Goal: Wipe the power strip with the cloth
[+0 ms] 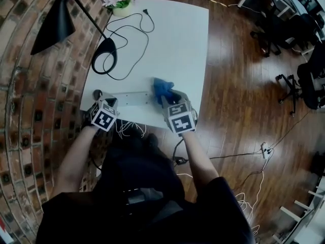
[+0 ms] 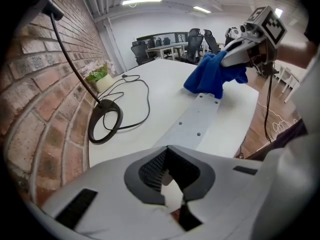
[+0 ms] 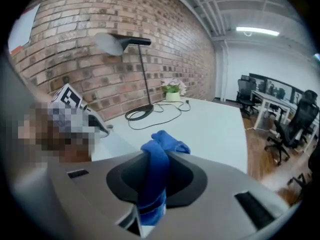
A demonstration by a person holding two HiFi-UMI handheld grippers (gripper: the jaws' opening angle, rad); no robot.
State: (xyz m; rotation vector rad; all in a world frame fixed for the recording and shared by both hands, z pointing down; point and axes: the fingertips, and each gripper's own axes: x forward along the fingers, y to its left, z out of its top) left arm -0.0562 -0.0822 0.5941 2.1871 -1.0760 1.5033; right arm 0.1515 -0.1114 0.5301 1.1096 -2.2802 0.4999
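right tongs [image 3: 154, 166] pinch the blue cloth [image 3: 166, 144] at the white power strip's [image 2: 197, 121] end; left tongs [image 2: 172, 186] pressed together.

My left claw [image 2: 169, 174] points steeply down, with its jaws squeezed together. My right claw [image 3: 152, 184] tips down less, and its jaws pinch the blue cloth [image 3: 162, 145]. My left arm [image 1: 76, 154] and right arm [image 1: 195, 154] reach out in front of me.
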